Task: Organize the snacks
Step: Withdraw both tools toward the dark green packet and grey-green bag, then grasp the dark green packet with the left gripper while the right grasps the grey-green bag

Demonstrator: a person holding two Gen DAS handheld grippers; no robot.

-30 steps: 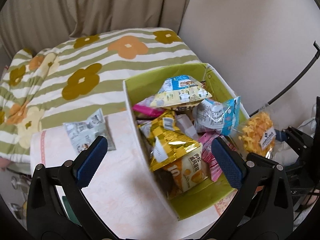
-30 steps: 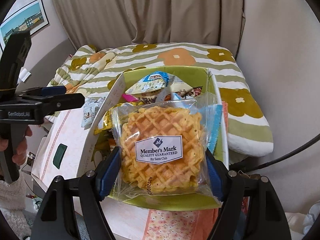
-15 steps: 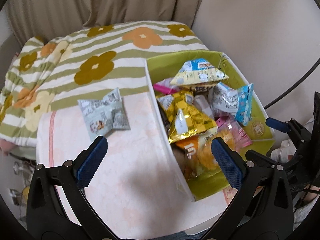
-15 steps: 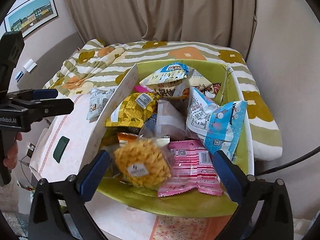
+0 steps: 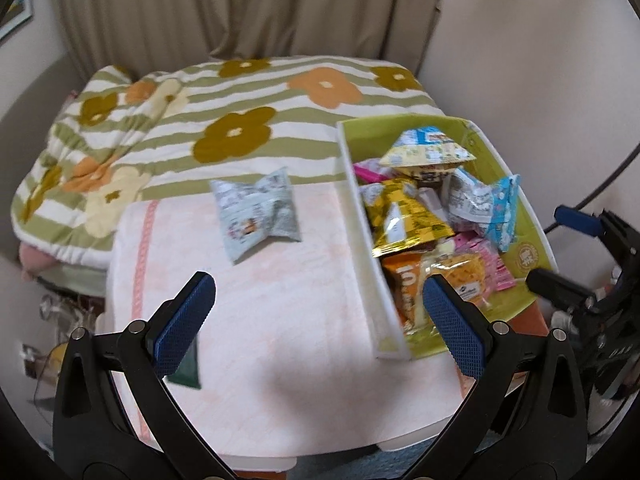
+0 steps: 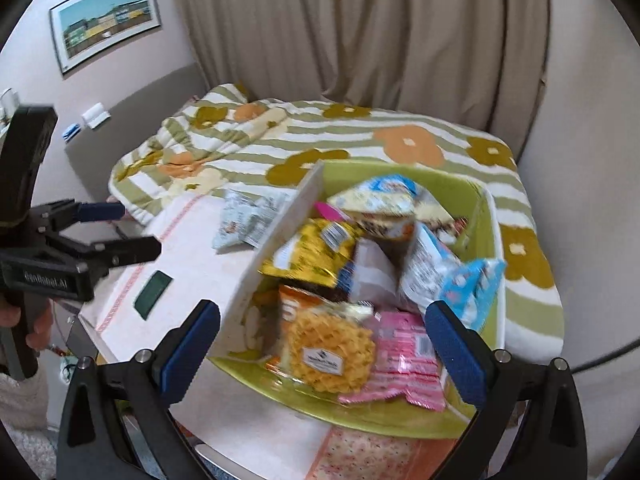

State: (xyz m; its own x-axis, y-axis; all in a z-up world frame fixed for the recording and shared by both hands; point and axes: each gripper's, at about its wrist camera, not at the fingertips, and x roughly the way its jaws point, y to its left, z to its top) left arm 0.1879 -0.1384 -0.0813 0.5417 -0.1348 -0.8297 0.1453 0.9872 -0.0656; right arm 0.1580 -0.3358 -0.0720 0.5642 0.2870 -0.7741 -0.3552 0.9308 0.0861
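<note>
A green box [image 5: 532, 224] [image 6: 490, 216] on the table holds several snack packs. The waffle pack [image 6: 330, 354] [image 5: 464, 276] lies at the box's near end beside a pink pack [image 6: 404, 356]. A grey-blue snack pack [image 5: 256, 212] [image 6: 244, 216] lies on the table left of the box. My left gripper [image 5: 316, 324] is open and empty above the table, short of the grey-blue pack. My right gripper [image 6: 322, 344] is open and empty, above the box's near end. Each gripper shows in the other's view: the left [image 6: 100, 232] and the right [image 5: 560, 248].
The small table [image 5: 280, 340] has a pale pink cloth. A dark green flat packet [image 5: 186, 372] [image 6: 152, 288] lies near its left edge. A flower-patterned striped bed [image 5: 240, 112] stands behind the table. A wall and a black cable [image 5: 600, 184] are on the right.
My right gripper opened and let the waffle pack drop into the box, then drew back. My left gripper swung left, from over the box to over the table.
</note>
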